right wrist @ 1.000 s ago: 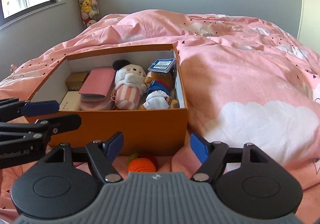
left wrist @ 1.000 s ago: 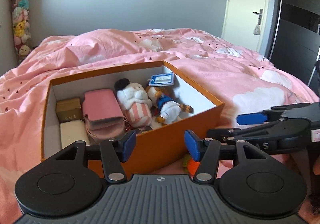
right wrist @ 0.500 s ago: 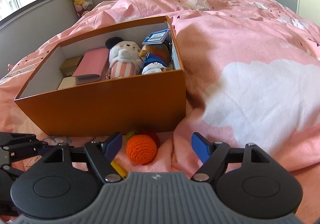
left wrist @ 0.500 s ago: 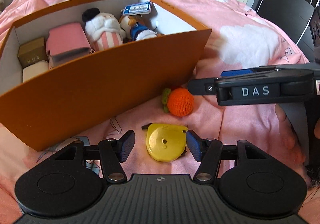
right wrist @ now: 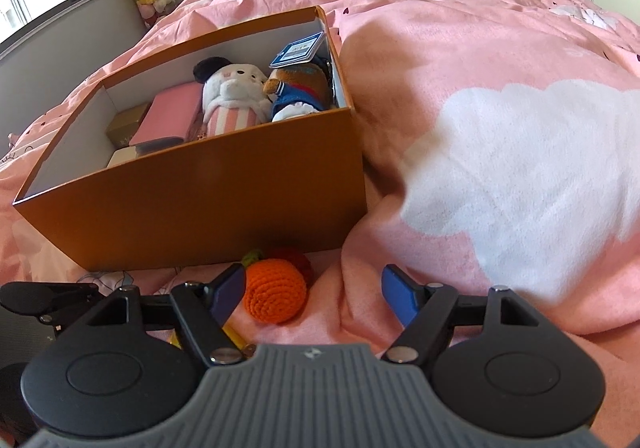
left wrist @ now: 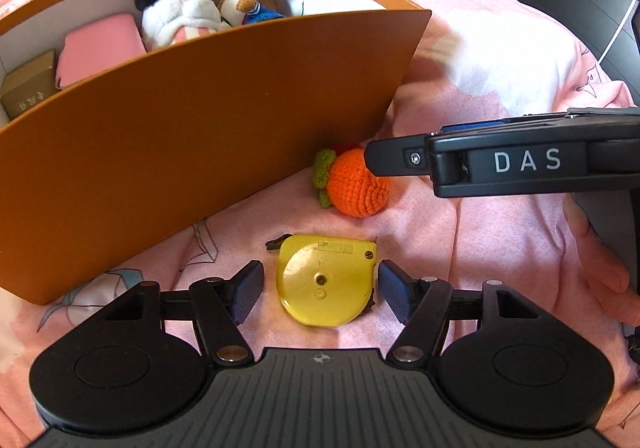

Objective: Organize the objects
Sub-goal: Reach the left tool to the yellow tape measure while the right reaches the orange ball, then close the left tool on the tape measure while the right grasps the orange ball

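The left gripper (left wrist: pixel 320 290) is standing released, its jaws having just been widening, and the blue fingers (left wrist: pixel 248 290) are flanking a yellow tape measure (left wrist: pixel 326 280) without pressing on it. The tape measure is lying flat on the pink bed cover (left wrist: pixel 460 244): a scuffed, rounded yellow case with a centre screw and a dark tab at its upper left corner. The right gripper (right wrist: pixel 312 298) is also spread wide and grasping nothing; a crocheted orange ball (right wrist: pixel 275 294) with green leaves is sitting between its fingers, close against the left one, whether touching it I cannot tell. Just behind the ball, an orange box (right wrist: pixel 208 208) is resting on the bed, holding plush toys (right wrist: pixel 232 96), a pink pouch (right wrist: pixel 170 118) and small cartons (right wrist: pixel 126 126).
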Demonstrator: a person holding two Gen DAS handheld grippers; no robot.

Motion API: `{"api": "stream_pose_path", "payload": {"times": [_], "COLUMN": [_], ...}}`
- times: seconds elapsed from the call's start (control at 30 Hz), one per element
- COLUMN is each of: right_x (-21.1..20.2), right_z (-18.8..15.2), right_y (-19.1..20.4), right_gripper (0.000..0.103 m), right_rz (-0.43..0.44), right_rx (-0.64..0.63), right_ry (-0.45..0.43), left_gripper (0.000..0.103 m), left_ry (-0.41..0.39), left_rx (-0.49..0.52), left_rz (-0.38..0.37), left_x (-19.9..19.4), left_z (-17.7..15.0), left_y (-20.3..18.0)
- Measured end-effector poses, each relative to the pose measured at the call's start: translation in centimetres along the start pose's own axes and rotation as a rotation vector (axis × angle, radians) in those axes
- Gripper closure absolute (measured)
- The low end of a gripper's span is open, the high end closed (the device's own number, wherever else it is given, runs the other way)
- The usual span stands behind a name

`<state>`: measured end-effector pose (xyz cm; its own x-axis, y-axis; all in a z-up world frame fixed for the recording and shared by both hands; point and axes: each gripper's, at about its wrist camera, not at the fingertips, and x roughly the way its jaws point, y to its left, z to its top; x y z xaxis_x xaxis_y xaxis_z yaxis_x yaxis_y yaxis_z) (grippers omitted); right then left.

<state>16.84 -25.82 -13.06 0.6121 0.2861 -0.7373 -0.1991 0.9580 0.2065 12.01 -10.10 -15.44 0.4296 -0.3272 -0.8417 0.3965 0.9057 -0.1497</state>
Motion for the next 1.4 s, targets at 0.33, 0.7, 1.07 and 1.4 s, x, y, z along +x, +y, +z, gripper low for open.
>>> {"api": "stream_pose_path", "payload": {"times": [0.33, 0.7, 1.07, 1.4], "right_x": [0.4, 1.5, 1.1, -6.3], "right_z": [0.1, 0.0, 0.0, 2.3], "right_y": [1.4, 2.8, 2.9, 3.6], "right_gripper": [0.051, 0.059, 0.060, 0.061], "right_rz": [0.063, 0.059, 0.049, 0.098], "right_rx": [-0.086, -0.158, -0.152, -0.229], "right_ry": [0.003, 0.039, 0.048, -0.112], "left_gripper": [0.041, 0.041, 0.041, 0.041], "left_ry": [-0.004, -0.021, -0.080, -0.221], "left_rx": [-0.001, -0.065, -0.025, 0.027], "left_rz": [-0.016, 0.075, 0.055, -0.016], "left_x": [-0.3, -2.7, -4.9, -10.2], "left_z": [-0.2, -0.8, 0.6, 2.3], "left_y": [0.1, 2.2, 2.0, 0.2]}}
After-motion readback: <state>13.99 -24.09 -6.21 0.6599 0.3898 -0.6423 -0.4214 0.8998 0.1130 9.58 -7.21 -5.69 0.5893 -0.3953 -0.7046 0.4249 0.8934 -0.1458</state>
